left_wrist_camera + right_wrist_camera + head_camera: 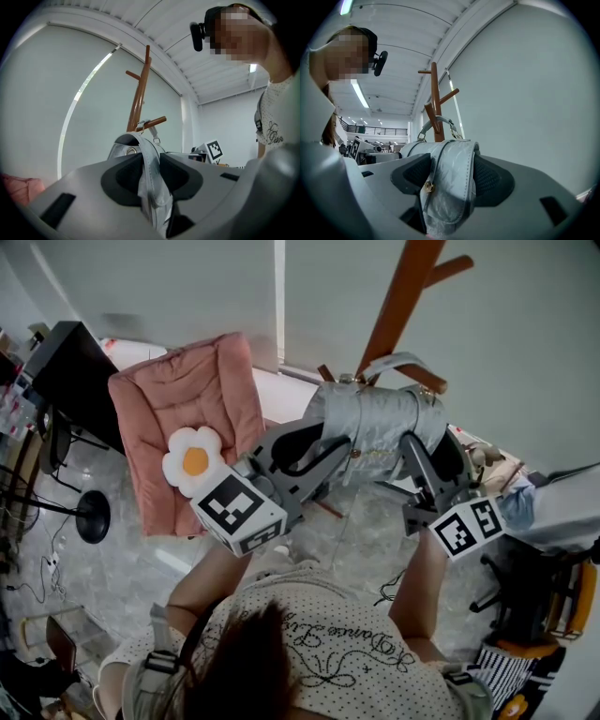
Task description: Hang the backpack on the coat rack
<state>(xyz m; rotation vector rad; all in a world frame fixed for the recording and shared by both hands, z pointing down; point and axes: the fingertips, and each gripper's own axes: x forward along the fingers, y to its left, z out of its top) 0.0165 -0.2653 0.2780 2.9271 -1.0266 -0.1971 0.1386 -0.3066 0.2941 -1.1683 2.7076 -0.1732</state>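
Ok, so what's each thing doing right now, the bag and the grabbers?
coat rack: standing upright.
backpack: held up, top handle over a rack peg.
left gripper: shut on a backpack strap.
right gripper: shut on the backpack's side.

Left gripper clamping the backpack's grey strap

The dark pads are pressing on the strap from both sides. Beyond them the backpack is standing in front of the brown coat rack, its top handle sitting right at the lower peg — whether looped over it is unclear. A pink cushion is peeking in at lower left.
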